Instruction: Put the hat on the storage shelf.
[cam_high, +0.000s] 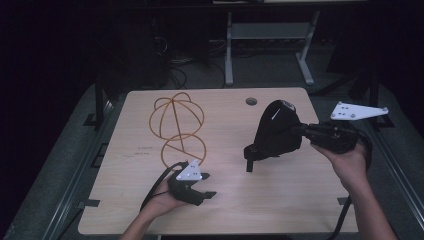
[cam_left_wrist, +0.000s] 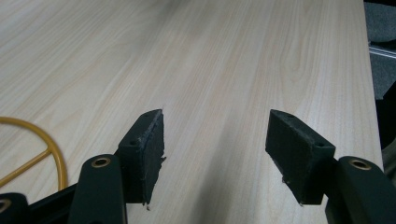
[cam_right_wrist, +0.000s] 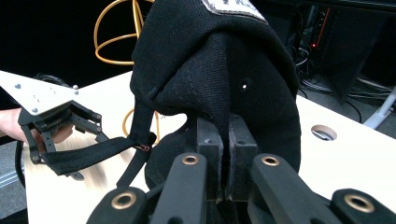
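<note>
Nearest the desk's (cam_high: 280, 210) near edge, the left gripper (cam_high: 207, 186) hangs wide open and empty just beside the yellow wire stand (cam_high: 177, 127), while the right gripper (cam_right_wrist: 228, 154) pinches a fold of the black cap (cam_high: 277, 131) held above the desk's right half. Risk: the cap's dangling strap (cam_high: 249, 160) may snag the left gripper or the stand, and the thin pinch could slip. Open room lies at centre and near right.

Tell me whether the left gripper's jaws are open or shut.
Open. In its own view the left gripper has its two pads standing well apart, with bare table between them and nothing held.
</note>
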